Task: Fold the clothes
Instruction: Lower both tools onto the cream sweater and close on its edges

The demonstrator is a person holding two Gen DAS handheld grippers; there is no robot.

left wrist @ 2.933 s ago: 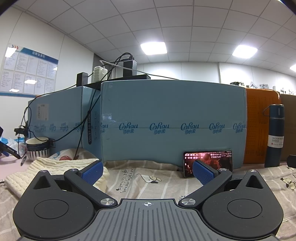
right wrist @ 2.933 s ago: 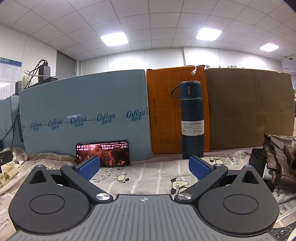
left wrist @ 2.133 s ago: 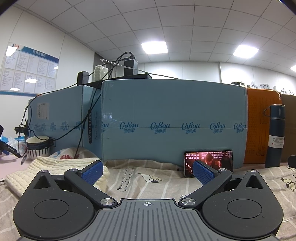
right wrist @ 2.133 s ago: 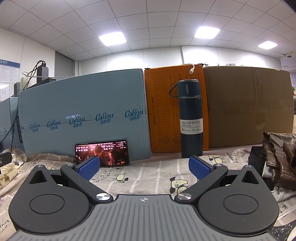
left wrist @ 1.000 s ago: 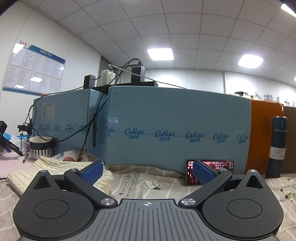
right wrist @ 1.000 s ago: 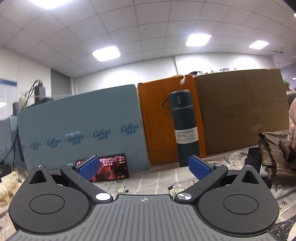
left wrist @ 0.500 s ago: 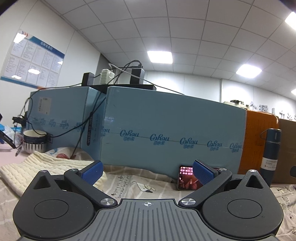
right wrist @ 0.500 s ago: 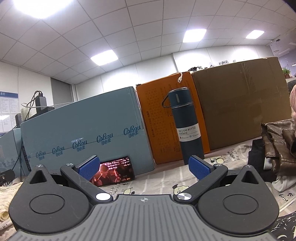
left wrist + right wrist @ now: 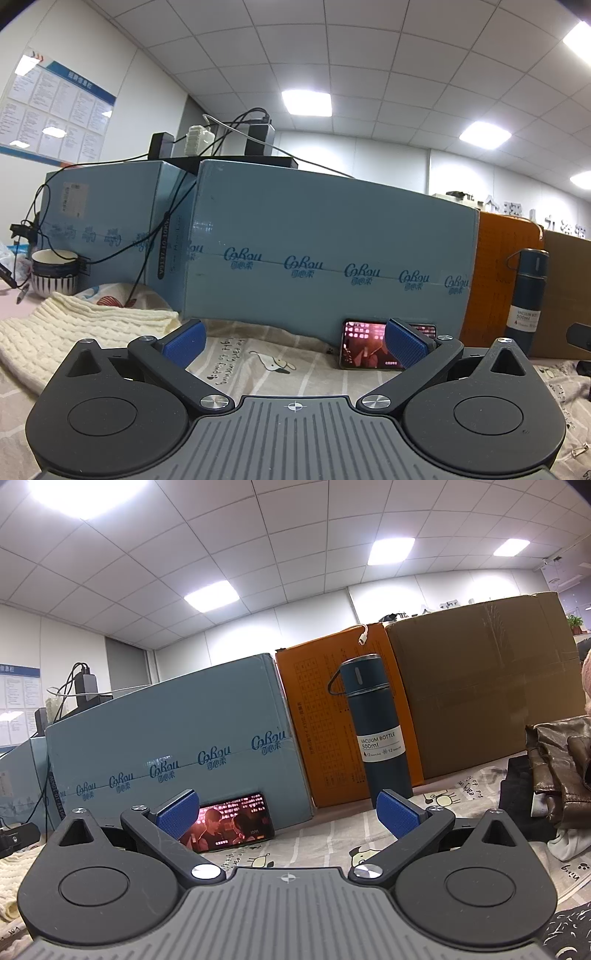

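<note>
Clothes are lying at both ends of the sheet [image 9: 229,365] you are working over: a cream knit [image 9: 74,325] is resting at the left, near a bowl [image 9: 55,271], and a brown jacket [image 9: 557,768] is sitting piled at the right. Blue boxes [image 9: 325,236] are standing behind, with a phone [image 9: 236,825] leaning against one and a flask [image 9: 380,731] standing upright beside it. You are holding your left gripper [image 9: 293,341] and right gripper [image 9: 286,812] with jaws spread wide, gripping nothing.
</note>
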